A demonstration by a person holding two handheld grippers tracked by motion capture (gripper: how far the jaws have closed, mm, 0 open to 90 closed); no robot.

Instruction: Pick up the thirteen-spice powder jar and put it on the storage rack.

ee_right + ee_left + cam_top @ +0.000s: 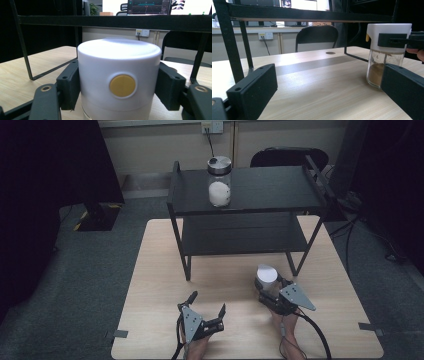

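A small glass jar (266, 274) with a white cap stands on the wooden table (160, 270) just in front of the black shelf's right leg. Brown powder shows inside the jar (377, 72) in the left gripper view. My right gripper (268, 284) is shut on its white cap (120, 57), one pad pressed on each side, with a yellow button (122, 85) facing the camera. My left gripper (207, 303) rests near the table's front edge, open and holding nothing. In its own view the left gripper (329, 82) has its jaws wide apart, with the jar beyond its right jaw.
A black two-tier shelf (260, 190) stands across the back half of the table. On its top level is a glass jar with a silver lid (219, 182) and white contents. A dark chair (290, 156) stands behind the table. Bare table lies between the grippers.
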